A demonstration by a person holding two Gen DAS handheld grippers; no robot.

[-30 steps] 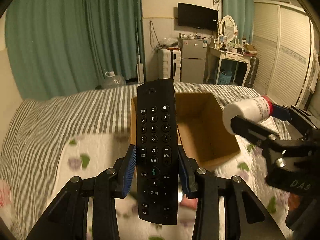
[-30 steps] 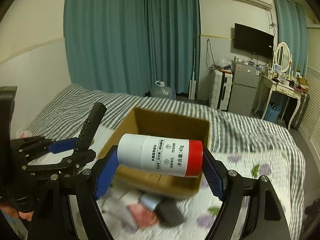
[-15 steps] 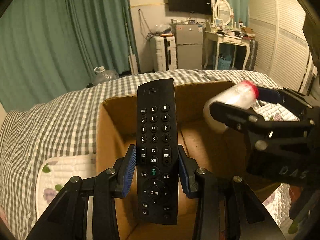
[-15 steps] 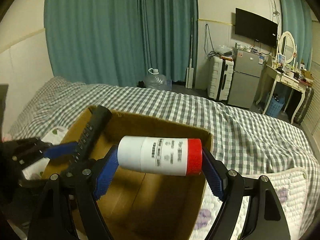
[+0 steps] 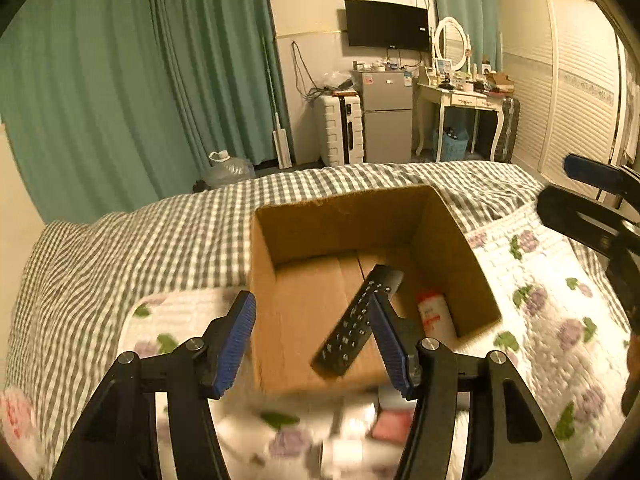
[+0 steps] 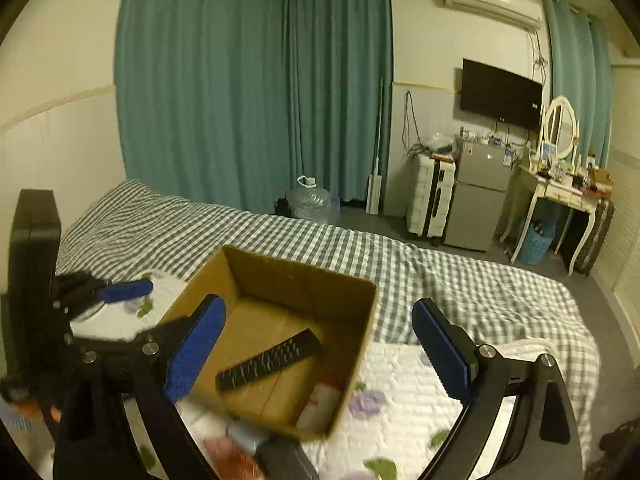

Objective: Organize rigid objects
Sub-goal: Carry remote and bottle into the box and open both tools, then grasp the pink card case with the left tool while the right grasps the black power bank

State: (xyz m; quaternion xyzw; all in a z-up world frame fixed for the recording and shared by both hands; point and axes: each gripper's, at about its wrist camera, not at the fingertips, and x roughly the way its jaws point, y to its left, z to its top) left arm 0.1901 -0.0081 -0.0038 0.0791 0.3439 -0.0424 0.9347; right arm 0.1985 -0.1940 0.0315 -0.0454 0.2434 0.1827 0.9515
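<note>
An open brown cardboard box [image 5: 456, 248] sits on a bed covered by a grey-and-white checked sheet [image 5: 120, 248] and a white quilted pad printed with purple flowers [image 5: 552, 312]. Inside the box, a long black remote control with rows of buttons [image 5: 358, 322] lies slanted across the cardboard floor, its far end pointing toward the box's right wall. Just to its right, in the box's near right corner, a white cylindrical bottle with a red band [image 5: 434, 314] lies on its side.

The left tongs [image 5: 314, 338], black-framed with blue pads, hang over the near edge of the box, their jaws opening and parted wide; the remote shows between them in the left wrist view but lies down in the box, clear of both pads. The right tongs [image 6: 320, 344] hover above the box as well, jaws opening and spread broadly, with nothing pinched; in the right wrist view the remote [image 6: 270, 360] and the bottle [image 6: 320, 402] rest below them.

Blurred small items, one pink [image 5: 390, 426], lie on the pad in front of the box. Beyond the bed stand teal curtains [image 6: 256, 92], a white suitcase [image 6: 430, 202], a small grey fridge [image 6: 478, 194], a wall-mounted black television [image 6: 500, 94] and a white dressing table with an oval mirror [image 6: 560, 184].
</note>
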